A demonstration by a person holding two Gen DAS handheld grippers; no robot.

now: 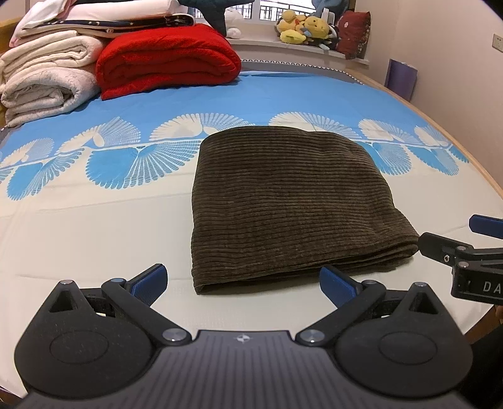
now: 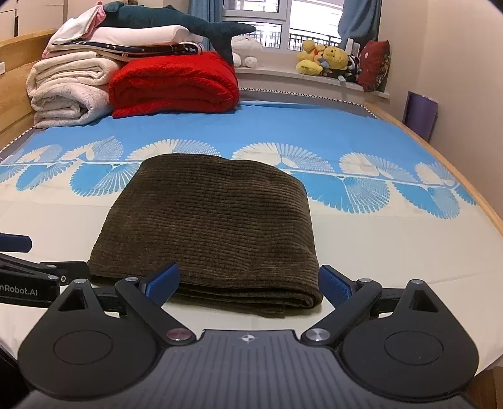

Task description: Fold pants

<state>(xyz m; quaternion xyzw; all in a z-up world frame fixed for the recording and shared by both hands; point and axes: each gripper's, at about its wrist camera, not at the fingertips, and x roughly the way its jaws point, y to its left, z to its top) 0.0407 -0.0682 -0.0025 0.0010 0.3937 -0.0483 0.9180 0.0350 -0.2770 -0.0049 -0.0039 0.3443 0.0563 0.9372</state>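
We see one pair of pants (image 1: 283, 201), dark olive corduroy, lying on the bed (image 1: 94, 226) as a compact rectangle of several stacked layers, its thick edge toward us and its far edge on the blue fan pattern of the sheet. We judge the folding essentially done: no leg or waistband hangs loose.

Our left tool (image 1: 243, 281) sits just short of the near left corner with its jaws spread wide and nothing between them; our right tool (image 2: 248, 281) is likewise released and empty, straddling the near right corner of the bundle without pinching it.

To finish well, we would keep both tools parted and draw them straight back, low and level, so no pad catches the top layer. If the near edge looks uneven, a light press along it would settle it.

Beyond, at the far left of the bed, we count one red blanket (image 1: 166, 59), a stack of pale folded bedding (image 1: 47, 78), and one plush shark (image 2: 176, 20) on top.
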